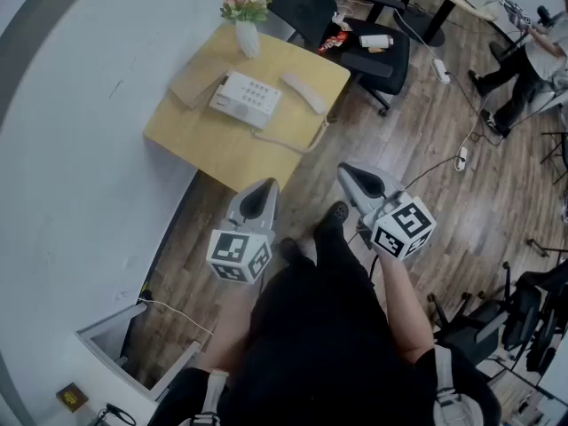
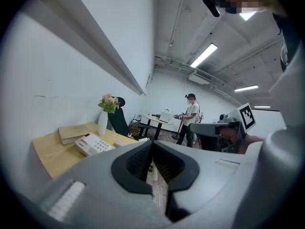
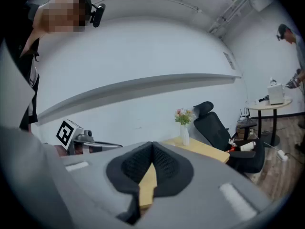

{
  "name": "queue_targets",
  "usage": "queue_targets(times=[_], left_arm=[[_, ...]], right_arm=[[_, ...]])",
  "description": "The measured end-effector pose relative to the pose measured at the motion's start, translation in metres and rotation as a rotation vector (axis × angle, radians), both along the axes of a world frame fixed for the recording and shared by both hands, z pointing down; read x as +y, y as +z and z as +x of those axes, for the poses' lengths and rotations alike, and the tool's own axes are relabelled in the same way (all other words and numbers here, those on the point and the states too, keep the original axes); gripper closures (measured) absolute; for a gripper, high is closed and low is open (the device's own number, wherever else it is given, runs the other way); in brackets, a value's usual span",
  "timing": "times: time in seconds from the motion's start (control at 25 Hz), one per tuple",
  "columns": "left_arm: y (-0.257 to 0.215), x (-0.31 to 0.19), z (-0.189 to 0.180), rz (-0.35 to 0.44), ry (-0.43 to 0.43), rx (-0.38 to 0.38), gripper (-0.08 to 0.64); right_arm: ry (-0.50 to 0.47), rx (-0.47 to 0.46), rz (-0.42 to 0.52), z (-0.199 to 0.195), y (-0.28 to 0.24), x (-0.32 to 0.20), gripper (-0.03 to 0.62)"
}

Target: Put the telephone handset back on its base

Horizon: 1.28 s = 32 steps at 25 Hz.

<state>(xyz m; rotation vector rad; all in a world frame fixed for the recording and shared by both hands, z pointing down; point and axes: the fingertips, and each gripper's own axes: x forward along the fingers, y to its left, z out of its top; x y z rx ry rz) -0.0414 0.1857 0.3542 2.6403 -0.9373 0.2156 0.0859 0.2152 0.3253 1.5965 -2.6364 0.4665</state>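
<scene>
The white telephone base (image 1: 246,99) sits on a yellow wooden table (image 1: 204,149). Its handset (image 1: 304,92) lies off the base, flat on the table just to the right, with the cord (image 1: 306,142) curling over the table's near edge. Both grippers hang short of the table, apart from the phone. My left gripper (image 1: 266,185) is shut and empty; its own view shows the base (image 2: 93,144) and handset (image 2: 121,144) ahead on the left. My right gripper (image 1: 344,170) is shut and empty too. In the right gripper view the jaws (image 3: 152,144) hide the phone.
A white vase of flowers (image 1: 248,25) and a flat cardboard box (image 1: 193,84) stand at the table's back, against the wall. A black office chair (image 1: 373,43) is right of the table. Cables and a power strip (image 1: 461,157) lie on the wood floor. A person (image 2: 190,118) stands far off.
</scene>
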Motion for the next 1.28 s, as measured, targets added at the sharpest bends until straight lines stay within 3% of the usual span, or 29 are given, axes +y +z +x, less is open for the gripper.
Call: queue_targets(times=[0.24,0.48,0.92,1.28], left_arm=[[-0.005,0.005,-0.003,0.015,0.021,-0.003,0.548],[-0.005,0.009,-0.017,0.031,0.025,-0.013,0.548],[0.009,-0.003,-0.037,0.002,-0.003,-0.016,0.548],[0.016,-0.033,-0.051,-0.012,-0.033,-0.037,0.548]], right_arm=[[0.002,0.016,0.009,-0.008,-0.003,0.006,0.591],[-0.002,-0.071,-0.014,-0.016,-0.002,0.007,0.591],[-0.007,-0.047,-0.048,-0.025,0.015,-0.009,0.589],[-0.022,-0.010,-0.069,-0.028,0.029,-0.054,0.589]])
